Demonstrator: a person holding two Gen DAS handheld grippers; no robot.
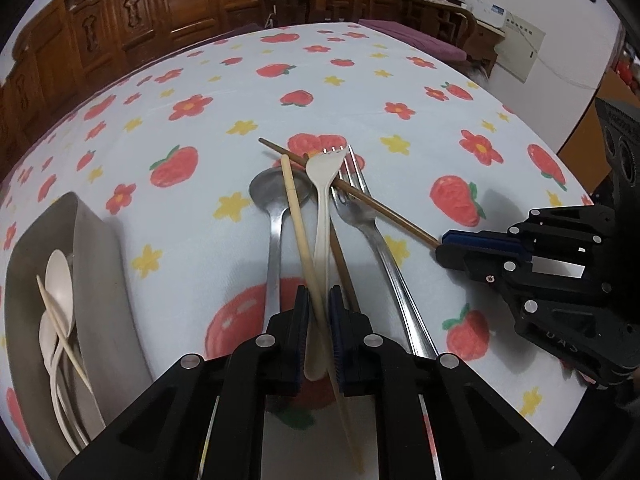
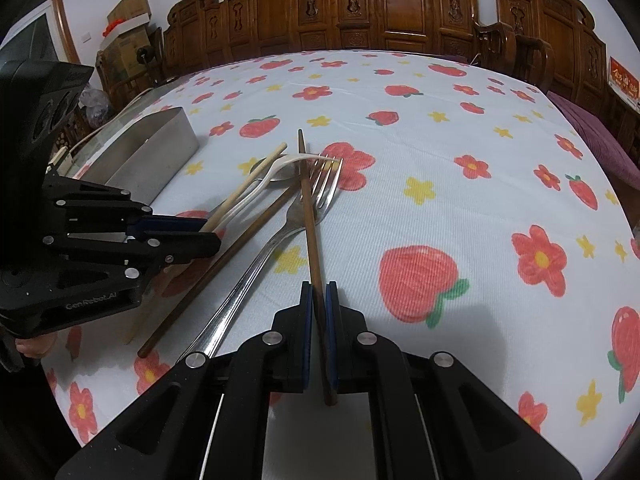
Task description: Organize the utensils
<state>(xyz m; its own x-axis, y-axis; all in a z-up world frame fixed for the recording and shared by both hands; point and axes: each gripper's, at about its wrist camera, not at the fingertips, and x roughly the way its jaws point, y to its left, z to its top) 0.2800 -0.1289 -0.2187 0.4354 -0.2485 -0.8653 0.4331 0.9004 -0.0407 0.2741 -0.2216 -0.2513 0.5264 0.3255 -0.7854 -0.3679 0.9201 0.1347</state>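
Note:
A pile of utensils lies mid-table: a metal spoon, a metal fork, a white plastic fork, a light chopstick and two dark chopsticks. My left gripper is shut on the white plastic fork and the light chopstick together. My right gripper is shut on one dark chopstick, which lies across the metal fork. The other dark chopstick lies flat beside it. The right gripper also shows in the left wrist view.
A grey metal tray at the left holds white plastic spoons and a light chopstick; it also shows in the right wrist view. The cloth is white with strawberries and flowers. Carved wooden chairs stand behind the table.

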